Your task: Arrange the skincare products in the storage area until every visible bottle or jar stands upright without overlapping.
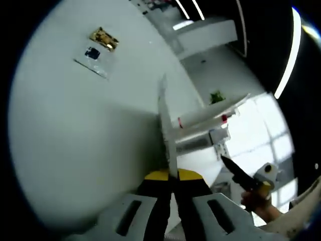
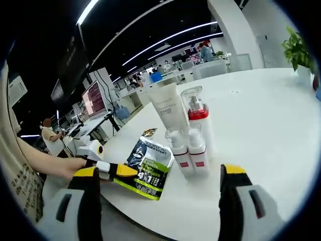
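While our right gripper (image 2: 159, 201) stands spread, the bottles (image 2: 189, 150) stand upright just ahead between its jaws. Our left gripper (image 1: 173, 193), pressed together, points away.

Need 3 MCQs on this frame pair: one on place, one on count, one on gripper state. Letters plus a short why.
1. Where do the flat sachets lie relative to the two small bottles?
A. To their left in the right gripper view
B. Behind them
C. On top of them

2. How many small white bottles with pink labels stand side by side in front of the white tube?
A. One
B. Two
C. Four

3. How do the right gripper's jaws stand?
A. Shut on a bottle
B. Shut on nothing
C. Wide apart, holding nothing

Answers:
1. A: the sachets lie on the white table, left of the bottles, near the table edge.
2. B: a pair stands there, beside the red-collared pump bottle.
3. C: the yellow-tipped jaws sit far apart with only table between them.
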